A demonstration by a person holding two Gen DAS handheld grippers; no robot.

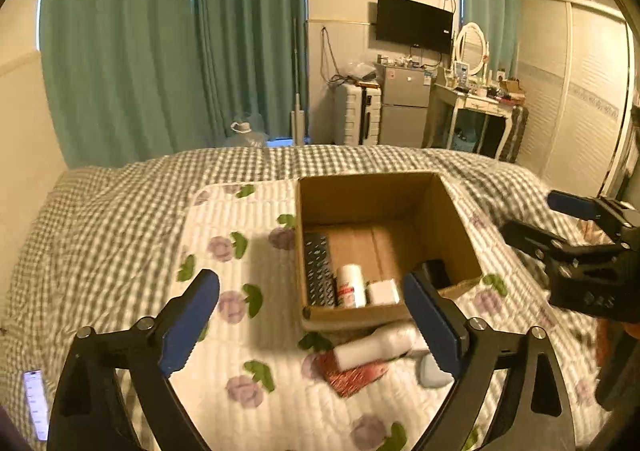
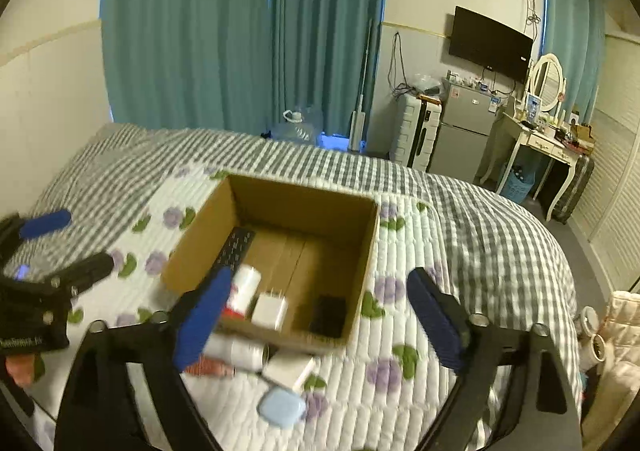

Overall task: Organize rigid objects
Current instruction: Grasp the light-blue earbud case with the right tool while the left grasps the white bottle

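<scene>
An open cardboard box (image 1: 448, 219) (image 2: 360, 251) sits on a flowered quilt on the bed. Inside lie a black remote (image 1: 318, 271) (image 2: 236, 245), a white bottle with red label (image 1: 351, 285) (image 2: 245, 289), a white charger cube (image 1: 383, 292) (image 2: 270, 310) and a black item (image 2: 329, 315). In front of the box lie a white bottle (image 1: 380, 345) (image 2: 240, 351), a red item (image 1: 352, 375), a white box (image 2: 290, 369) and a light blue case (image 1: 432, 373) (image 2: 282, 407). My left gripper (image 1: 312, 315) is open and empty above them. My right gripper (image 2: 320, 315) is open and empty over the box's near edge.
The bed has a grey checked cover (image 1: 100, 231). A phone (image 1: 36, 403) lies at its left edge. Beyond the bed stand curtains, a suitcase (image 1: 358, 115), a small fridge (image 1: 404, 107), a dressing table (image 1: 476, 107) and a wardrobe.
</scene>
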